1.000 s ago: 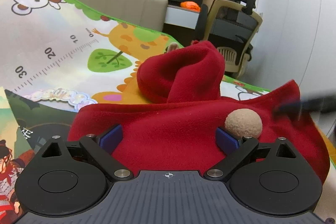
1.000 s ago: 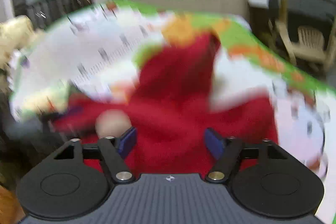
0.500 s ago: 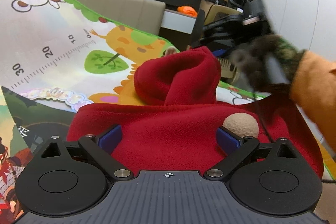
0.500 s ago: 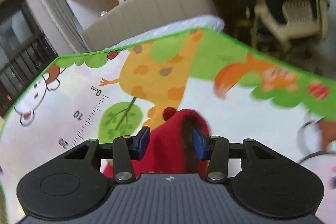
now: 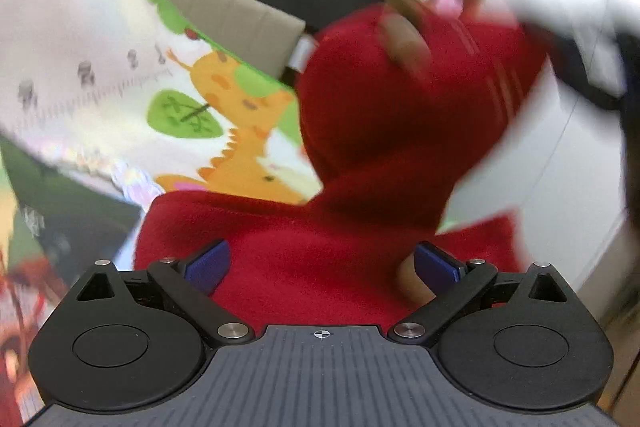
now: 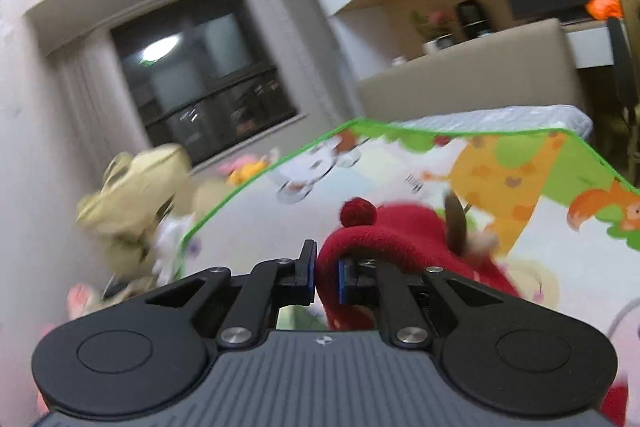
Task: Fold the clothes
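A red fleece garment point(image 5: 360, 131) lies on the play mat point(image 5: 120, 87), and its hood is pulled up high, blurred by motion. My left gripper point(image 5: 322, 263) is open low over the garment's body, its blue pads point(image 5: 208, 263) wide apart. A beige pompom point(image 5: 408, 279) peeks out beside the right pad. In the right wrist view my right gripper point(image 6: 325, 273) is shut on a fold of the red hood point(image 6: 400, 235). A red pompom point(image 6: 358, 211) and a brown ear-like piece point(image 6: 456, 227) stick up from the hood.
The cartoon-printed play mat point(image 6: 520, 187) spreads under the garment, green-edged. A beige plush toy point(image 6: 132, 195) sits beyond its left edge. A beige sofa point(image 6: 472, 83) stands behind the mat, with shelves and a dark window farther back.
My right gripper has shut on the hood and lifted it well above the mat. The left gripper stays open over the garment's body, and its view has tilted.
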The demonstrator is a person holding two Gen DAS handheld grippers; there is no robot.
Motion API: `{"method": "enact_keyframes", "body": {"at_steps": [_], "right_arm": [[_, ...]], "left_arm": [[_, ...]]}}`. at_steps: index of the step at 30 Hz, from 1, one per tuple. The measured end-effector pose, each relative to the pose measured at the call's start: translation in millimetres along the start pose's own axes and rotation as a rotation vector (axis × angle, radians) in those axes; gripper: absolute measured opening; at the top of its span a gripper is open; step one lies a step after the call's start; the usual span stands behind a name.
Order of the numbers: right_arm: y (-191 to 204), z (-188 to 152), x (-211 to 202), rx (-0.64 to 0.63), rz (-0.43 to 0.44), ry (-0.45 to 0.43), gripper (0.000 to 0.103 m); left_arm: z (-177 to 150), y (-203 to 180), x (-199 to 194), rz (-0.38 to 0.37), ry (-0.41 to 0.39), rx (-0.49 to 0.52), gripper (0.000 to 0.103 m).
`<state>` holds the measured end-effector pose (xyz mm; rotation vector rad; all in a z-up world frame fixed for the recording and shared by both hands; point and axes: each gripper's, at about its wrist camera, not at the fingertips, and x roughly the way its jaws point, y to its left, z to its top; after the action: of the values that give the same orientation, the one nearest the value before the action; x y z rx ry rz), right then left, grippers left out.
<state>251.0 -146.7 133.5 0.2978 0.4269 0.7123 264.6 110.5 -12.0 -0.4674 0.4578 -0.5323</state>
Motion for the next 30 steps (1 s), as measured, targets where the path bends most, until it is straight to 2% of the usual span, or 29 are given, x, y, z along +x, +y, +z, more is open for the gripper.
{"method": "enact_keyframes", "body": {"at_steps": [2, 5, 8, 10, 13, 15, 18, 19, 20, 21, 23, 24, 26, 27, 28, 29, 30], "right_arm": [[7.3, -31.5, -18.9, -0.011, 0.011, 0.059, 0.01], [9.7, -91.8, -28.9, -0.052, -0.048, 0.183, 0.01], [7.2, -157.8, -23.2, -0.104, -0.12, 0.303, 0.01], [8.5, -180.2, -27.1, -0.14, -0.148, 0.286, 0.01], [8.9, -180.2, -42.8, -0.171, -0.151, 0.25, 0.011], [9.0, -179.0, -53.4, -0.191, -0.153, 0.228, 0.012], [-0.5, -176.7, -69.6, -0.126, -0.148, 0.154, 0.029], [-4.7, -176.0, -74.7, -0.089, -0.144, 0.119, 0.041], [-8.9, -175.2, -79.8, -0.052, -0.141, 0.085, 0.046], [-13.1, -174.4, -84.9, -0.016, -0.137, 0.05, 0.046], [-18.2, -172.8, -75.4, 0.061, -0.08, 0.012, 0.049], [-20.6, -172.0, -69.4, 0.1, -0.048, -0.005, 0.051], [-25.4, -170.3, -57.3, 0.178, 0.016, -0.04, 0.056], [-27.7, -169.5, -51.3, 0.216, 0.048, -0.057, 0.056], [-30.1, -168.7, -45.3, 0.255, 0.08, -0.074, 0.053], [-28.6, -163.5, -43.3, 0.244, 0.08, -0.086, 0.032], [-26.1, -157.0, -42.4, 0.22, 0.071, -0.096, 0.019]], "left_arm": [[6.0, 9.6, -18.1, -0.068, -0.025, -0.089, 0.102], [24.9, 8.9, -47.2, -0.06, -0.082, -0.15, 0.103], [40.3, -10.5, -52.1, -0.021, -0.084, -0.118, 0.103], [43.0, -28.7, -43.3, 0.005, -0.042, -0.071, 0.103], [36.7, -48.2, -24.8, 0.037, 0.017, -0.019, 0.103], [30.3, -49.4, -12.6, 0.042, 0.057, -0.027, 0.103], [19.1, -39.9, 4.5, 0.05, 0.092, -0.084, 0.103], [14.8, -33.9, 9.2, 0.052, 0.098, -0.121, 0.103], [10.6, -27.4, 13.3, 0.056, 0.098, -0.161, 0.102], [7.7, -23.1, 15.3, 0.059, 0.086, -0.191, 0.102], [7.3, -21.0, 15.9, 0.061, 0.051, -0.219, 0.1], [9.8, -23.2, 16.8, 0.06, 0.038, -0.22, 0.097], [18.1, -30.5, 23.3, 0.072, 0.047, -0.198, 0.069], [21.4, -33.5, 27.1, 0.083, 0.053, -0.189, 0.064], [24.7, -36.5, 30.9, 0.095, 0.059, -0.18, 0.051], [27.8, -39.3, 28.6, 0.086, 0.052, -0.184, 0.032], [30.9, -42.2, 25.9, 0.075, 0.044, -0.188, 0.026]]}}
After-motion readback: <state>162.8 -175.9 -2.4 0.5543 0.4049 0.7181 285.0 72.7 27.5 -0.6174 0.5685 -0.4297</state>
